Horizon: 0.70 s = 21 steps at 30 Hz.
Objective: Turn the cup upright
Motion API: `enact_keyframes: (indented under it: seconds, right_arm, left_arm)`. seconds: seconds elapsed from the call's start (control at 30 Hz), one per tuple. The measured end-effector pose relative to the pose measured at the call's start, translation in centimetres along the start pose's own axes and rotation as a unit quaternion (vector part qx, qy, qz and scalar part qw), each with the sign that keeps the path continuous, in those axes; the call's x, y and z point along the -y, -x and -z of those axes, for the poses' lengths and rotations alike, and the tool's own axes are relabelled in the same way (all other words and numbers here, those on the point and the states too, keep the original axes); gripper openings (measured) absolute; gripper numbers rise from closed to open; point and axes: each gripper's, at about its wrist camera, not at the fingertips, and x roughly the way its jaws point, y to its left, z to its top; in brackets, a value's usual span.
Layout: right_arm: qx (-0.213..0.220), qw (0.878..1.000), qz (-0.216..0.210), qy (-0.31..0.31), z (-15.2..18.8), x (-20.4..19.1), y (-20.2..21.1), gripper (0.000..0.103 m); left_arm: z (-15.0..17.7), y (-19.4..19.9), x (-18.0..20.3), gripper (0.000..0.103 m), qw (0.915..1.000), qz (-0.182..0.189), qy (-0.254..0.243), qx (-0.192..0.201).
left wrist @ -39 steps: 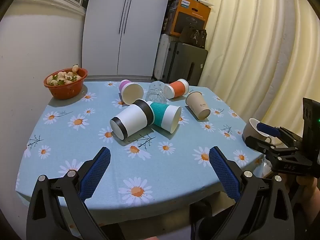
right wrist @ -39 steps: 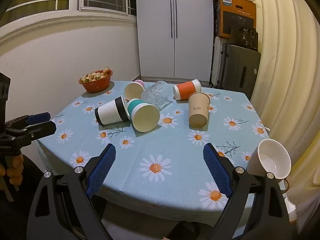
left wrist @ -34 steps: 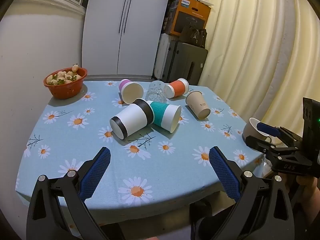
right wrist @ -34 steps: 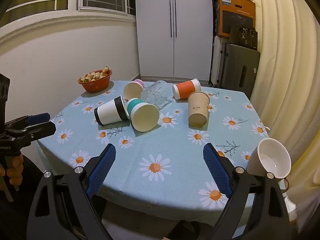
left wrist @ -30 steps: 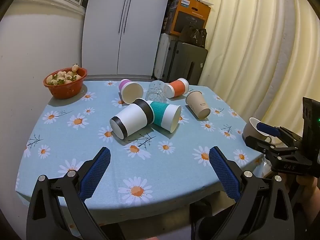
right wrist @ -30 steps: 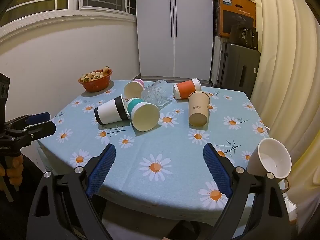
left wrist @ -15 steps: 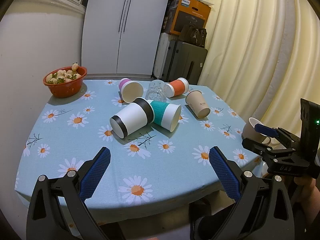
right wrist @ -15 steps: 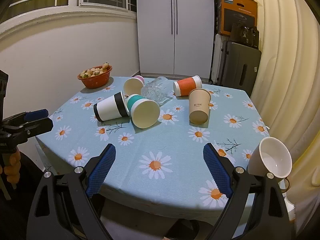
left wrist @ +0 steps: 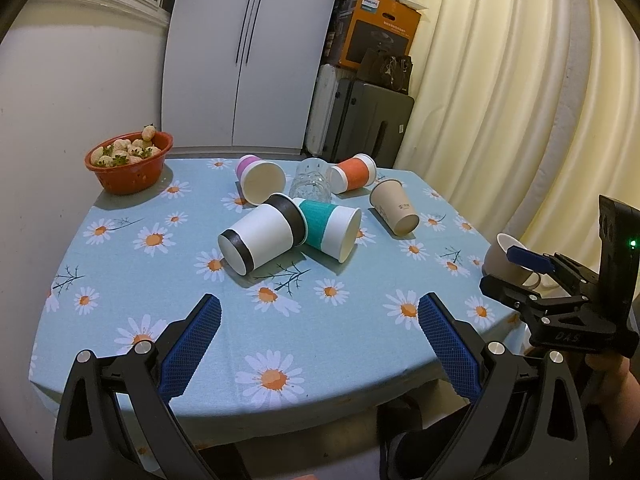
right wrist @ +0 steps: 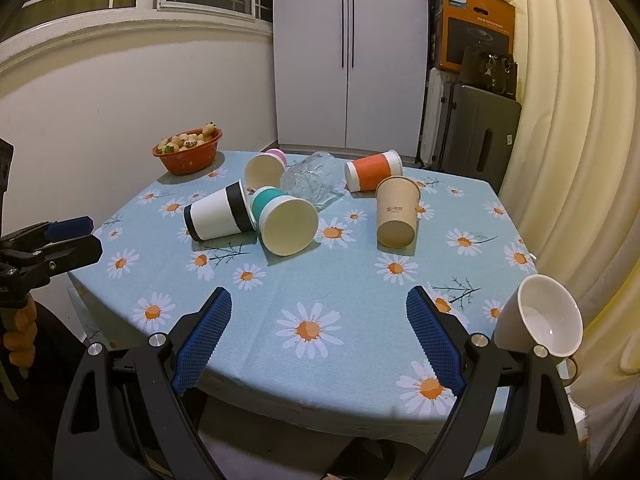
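Several cups lie on their sides on the daisy tablecloth (left wrist: 160,280): a white-and-black cup (left wrist: 262,238), a teal cup (left wrist: 330,228), a pink cup (left wrist: 262,178), an orange cup (left wrist: 354,172), a tan cup (left wrist: 396,208) and a clear glass (left wrist: 311,184). A white mug (right wrist: 540,316) lies tipped at the table's right edge. My left gripper (left wrist: 318,344) is open and empty above the near edge. My right gripper (right wrist: 318,332) is open and empty, near the edge beside the mug. The cups also show in the right wrist view: teal (right wrist: 286,222), tan (right wrist: 396,212).
An orange bowl of pale fruit (left wrist: 128,160) stands at the far left corner. A white fridge (left wrist: 244,56), a dark suitcase (left wrist: 360,120) and a box stand behind the table. Curtains (left wrist: 500,100) hang along the right.
Both grippers have drifted slightly higher and nearer the table; the view looks down on it a little more. Nothing on the table has moved. Both stay open.
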Motion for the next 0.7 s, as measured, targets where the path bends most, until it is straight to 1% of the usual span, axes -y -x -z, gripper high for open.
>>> enact_keyframes:
  seconds: [0.7]
  right_arm:
    - [-0.011, 1.0, -0.004, -0.009, 0.06, 0.3, -0.3, 0.088]
  left_arm:
    - [0.04, 0.14, 0.13, 0.096, 1.0, 0.001, 0.001, -0.001]
